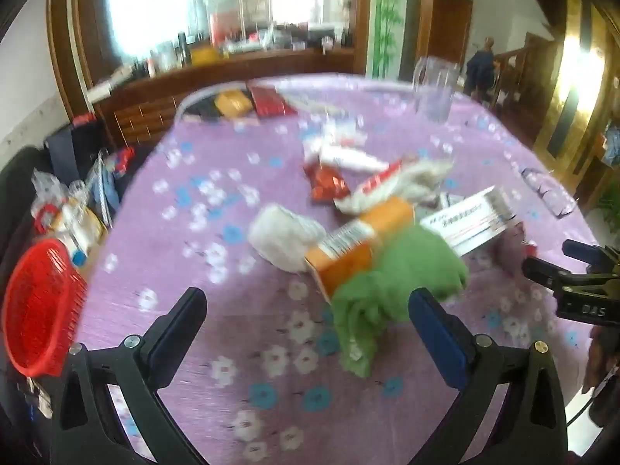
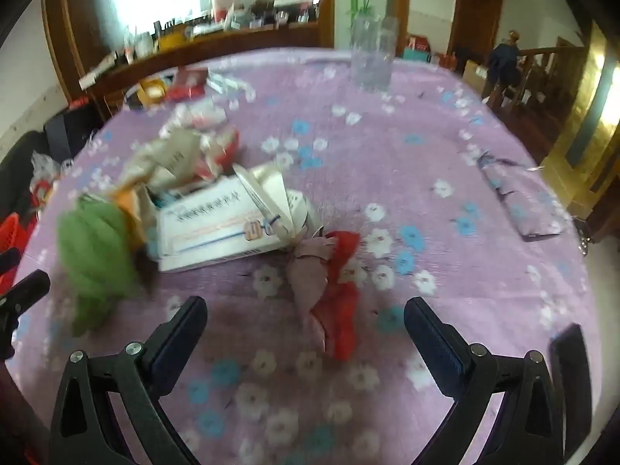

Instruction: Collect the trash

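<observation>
Crumpled green paper [image 1: 387, 290] (blurred), w/ trash.

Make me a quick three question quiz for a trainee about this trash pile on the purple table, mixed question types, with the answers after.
1. True or false: the left gripper has its jaws shut on the crumpled green paper wad.
2. Which item lies nearest in front of the right gripper? A) clear glass pitcher B) crumpled red and mauve wrapper C) red plastic basket
3. Fill in: the orange carton lies on its ____ on the purple floral tablecloth.

Key: 1 false, both grippers are open and hold nothing; 2 B; 3 side.
</observation>
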The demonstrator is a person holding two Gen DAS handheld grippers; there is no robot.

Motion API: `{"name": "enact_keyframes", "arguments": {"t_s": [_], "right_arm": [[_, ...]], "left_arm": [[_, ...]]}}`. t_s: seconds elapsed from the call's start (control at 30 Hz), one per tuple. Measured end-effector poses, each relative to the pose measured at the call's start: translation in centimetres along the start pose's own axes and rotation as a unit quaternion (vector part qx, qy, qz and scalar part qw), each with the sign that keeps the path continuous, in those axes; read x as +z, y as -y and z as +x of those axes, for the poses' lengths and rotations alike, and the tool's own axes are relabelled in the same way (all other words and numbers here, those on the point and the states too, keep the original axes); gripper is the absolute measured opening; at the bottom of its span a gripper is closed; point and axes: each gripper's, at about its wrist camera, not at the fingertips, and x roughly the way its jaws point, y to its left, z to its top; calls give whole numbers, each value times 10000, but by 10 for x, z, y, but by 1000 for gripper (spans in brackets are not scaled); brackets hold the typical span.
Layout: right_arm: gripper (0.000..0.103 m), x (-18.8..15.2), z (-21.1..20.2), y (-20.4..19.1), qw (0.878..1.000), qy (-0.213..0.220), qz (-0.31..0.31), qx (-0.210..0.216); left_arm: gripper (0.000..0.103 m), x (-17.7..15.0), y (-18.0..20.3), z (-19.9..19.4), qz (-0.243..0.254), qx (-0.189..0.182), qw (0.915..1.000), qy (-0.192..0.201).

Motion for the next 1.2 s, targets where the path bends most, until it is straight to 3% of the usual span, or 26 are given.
{"name": "enact_keyframes", "arguments": {"t_s": [0.13,0.27,0.43,0.63,0.9,1.2], "right_arm": [[102,-7,-47,-20,9988,402,-177,196],[101,-14,-65,-46,9963,437,-300,669],[97,-24,-76,-75,9971,481,-495,323],[96,-23,-88,-80,9955,739,-566,-148],[96,-28,-105,-91,9917,975,-825,-146],[96,-33,-109,-93,9920,964,-808,-91]], "left_arm": [[103,0,-11,-32,160,68,9987,485],[103,-4,-15,-45,241,106,9974,666],[103,-7,-24,-47,335,69,9970,697],[103,-18,-32,-56,451,138,9953,844],[103,-22,-37,-63,561,135,9940,930],[103,-31,-38,-65,521,148,9947,869]]}}
